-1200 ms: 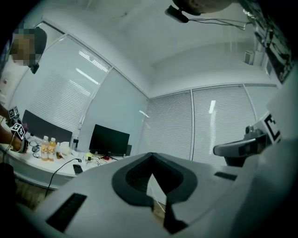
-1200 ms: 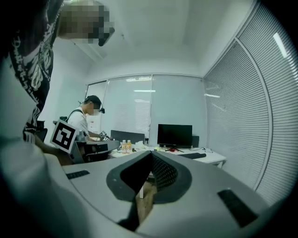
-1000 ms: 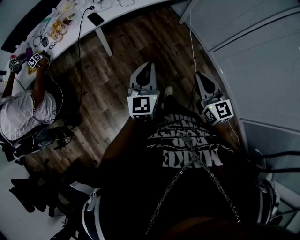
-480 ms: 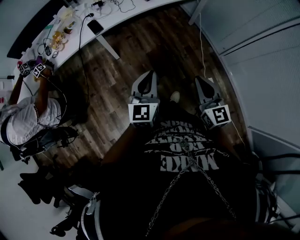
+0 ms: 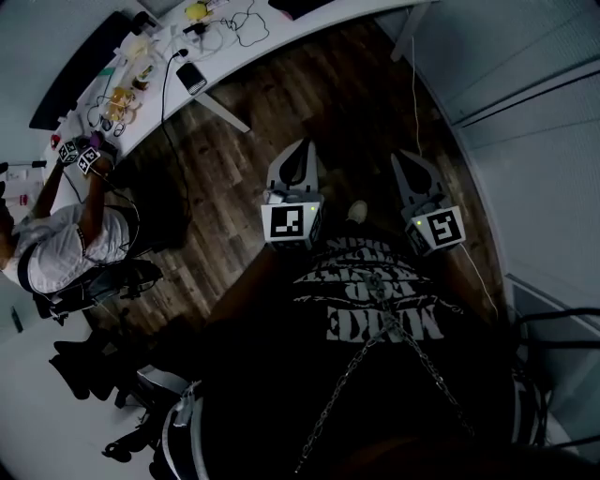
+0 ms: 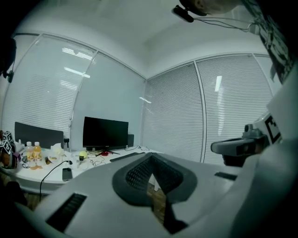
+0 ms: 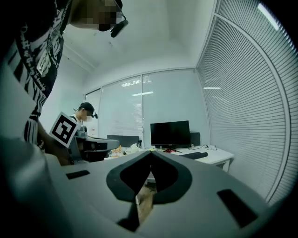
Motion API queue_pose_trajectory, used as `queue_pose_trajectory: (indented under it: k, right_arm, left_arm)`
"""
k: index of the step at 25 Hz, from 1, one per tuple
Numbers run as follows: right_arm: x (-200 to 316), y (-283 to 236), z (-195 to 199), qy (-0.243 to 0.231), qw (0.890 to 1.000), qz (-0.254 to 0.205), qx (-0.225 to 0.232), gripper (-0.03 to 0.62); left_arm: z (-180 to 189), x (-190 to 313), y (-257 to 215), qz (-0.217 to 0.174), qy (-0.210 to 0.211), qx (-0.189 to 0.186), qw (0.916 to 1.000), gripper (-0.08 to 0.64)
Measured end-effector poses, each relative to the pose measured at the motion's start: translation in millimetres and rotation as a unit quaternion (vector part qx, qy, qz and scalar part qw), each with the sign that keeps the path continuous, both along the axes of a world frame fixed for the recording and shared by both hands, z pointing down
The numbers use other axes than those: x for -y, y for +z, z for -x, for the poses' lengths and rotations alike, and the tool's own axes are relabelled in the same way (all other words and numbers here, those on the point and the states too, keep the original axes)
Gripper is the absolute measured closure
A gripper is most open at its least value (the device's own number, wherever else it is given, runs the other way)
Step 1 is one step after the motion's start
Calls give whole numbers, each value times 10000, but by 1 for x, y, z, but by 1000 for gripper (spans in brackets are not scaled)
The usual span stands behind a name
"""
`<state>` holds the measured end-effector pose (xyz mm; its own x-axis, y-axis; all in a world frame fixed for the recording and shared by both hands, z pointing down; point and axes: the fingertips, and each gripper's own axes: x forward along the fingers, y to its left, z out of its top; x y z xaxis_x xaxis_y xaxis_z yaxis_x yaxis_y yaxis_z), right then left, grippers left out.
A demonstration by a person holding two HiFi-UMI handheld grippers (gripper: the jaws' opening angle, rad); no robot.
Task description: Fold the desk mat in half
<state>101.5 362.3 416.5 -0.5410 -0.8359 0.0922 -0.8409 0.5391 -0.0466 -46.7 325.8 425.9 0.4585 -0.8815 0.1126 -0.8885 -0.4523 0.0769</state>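
While both tongs are shut w/ nothing gripped, left tongs (image 5: 302, 147) and right tongs (image 5: 402, 159) point out over the wood floor (image 5: 281, 94), well apart from the table (image 5: 286, 26). Mat: can't spot it in any view.

Dark wood-plank floor (image 5: 281, 103) carries a long white desk (image 5: 220, 58) on a slanted white leg. On the desk sit a dark phone (image 5: 191, 77), loose cables (image 5: 246, 17), a yellow ball (image 5: 196, 11), a black monitor (image 6: 105, 134), a keyboard (image 6: 125, 156) and orange-filled bottles (image 6: 32, 151)
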Motion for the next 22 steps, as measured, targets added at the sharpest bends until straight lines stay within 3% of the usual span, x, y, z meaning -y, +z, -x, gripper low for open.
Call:
queue_pose_trajectory:
  k: [4,8,13,19,22]
  right_arm:
    - [21,-15,-41,-168,9995,-235,-99,592]
    - [25,-24,-47,-45,9991,-405,-141,592]
    - [30,-23,-50,11,9995,-300,-32,592]
    - [35,-27,-47,-67,10000,-40,-52,592]
    - [33,-14,-49,-47,9999,21,-100,592]
  left_arm:
    - [-46,31,-18,-207,-48,35,9998,560]
    - [-44,38,-25,-294,-108,-4,9995,560]
    - [-44,33,-32,-434,-59,90,9990,560]
    - [-31,32,-32,-5,-335,61,9994,560]
    - [-27,29,-23,30,-341,72,9994,559]
